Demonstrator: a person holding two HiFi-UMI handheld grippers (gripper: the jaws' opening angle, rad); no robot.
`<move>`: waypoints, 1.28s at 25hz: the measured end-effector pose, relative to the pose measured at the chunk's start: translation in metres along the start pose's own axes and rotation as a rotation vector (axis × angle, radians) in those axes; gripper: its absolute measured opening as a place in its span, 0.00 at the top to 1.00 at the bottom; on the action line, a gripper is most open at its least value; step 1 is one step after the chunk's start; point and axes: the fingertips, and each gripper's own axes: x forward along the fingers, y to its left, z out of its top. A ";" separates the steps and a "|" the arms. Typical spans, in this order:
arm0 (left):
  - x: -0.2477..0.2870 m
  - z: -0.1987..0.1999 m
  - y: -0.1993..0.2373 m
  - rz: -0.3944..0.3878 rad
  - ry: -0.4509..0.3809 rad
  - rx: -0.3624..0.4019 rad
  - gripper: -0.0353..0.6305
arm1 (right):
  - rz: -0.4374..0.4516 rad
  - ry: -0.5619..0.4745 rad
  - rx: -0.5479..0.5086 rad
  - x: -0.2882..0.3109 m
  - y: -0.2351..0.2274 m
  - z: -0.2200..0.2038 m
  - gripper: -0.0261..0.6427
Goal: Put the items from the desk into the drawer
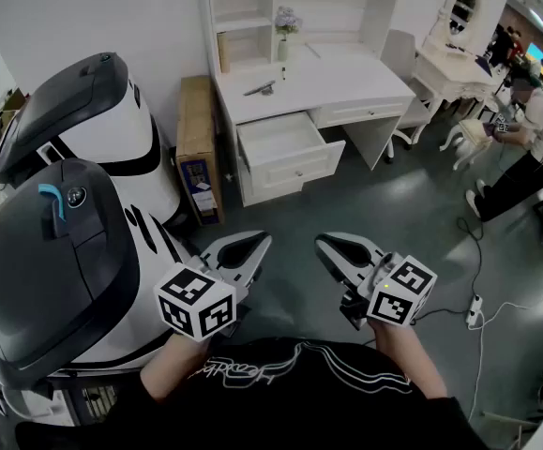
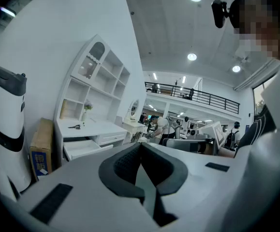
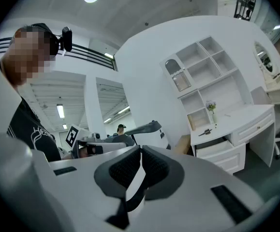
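Observation:
The white desk [image 1: 346,82] stands ahead with its left drawer [image 1: 285,145] pulled open and showing nothing inside. A small dark tool [image 1: 260,88] lies on the desktop, and a vase of flowers [image 1: 285,34] stands behind it. My left gripper [image 1: 258,242] and right gripper [image 1: 324,243] hang side by side over the grey floor, well short of the desk, both shut and holding nothing. In the left gripper view the shut gripper [image 2: 140,148] points past the desk [image 2: 89,128] and drawer [image 2: 81,149]. In the right gripper view the gripper [image 3: 140,152] has the dark tool [image 3: 206,132] and drawer [image 3: 217,148] at its right.
Two large white and dark grey machine housings [image 1: 55,251] fill the left. A cardboard box [image 1: 199,148] leans beside the desk. A white chair [image 1: 404,59] and a vanity table [image 1: 449,64] stand to the right, with a person [image 1: 534,148] near them. Cables and a power strip [image 1: 475,312] lie on the floor.

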 end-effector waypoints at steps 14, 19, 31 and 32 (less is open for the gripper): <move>0.063 -0.009 -0.027 0.024 0.031 -0.010 0.91 | -0.009 -0.007 0.047 -0.044 -0.056 0.004 0.89; 0.098 -0.015 -0.038 0.031 0.036 -0.053 0.91 | -0.005 -0.024 0.103 -0.070 -0.087 0.000 0.89; 0.158 -0.028 -0.027 0.082 0.061 -0.081 0.91 | -0.001 -0.069 0.195 -0.090 -0.163 -0.006 0.89; 0.163 -0.027 -0.020 0.082 0.063 -0.080 0.91 | -0.003 -0.071 0.205 -0.086 -0.171 -0.005 0.89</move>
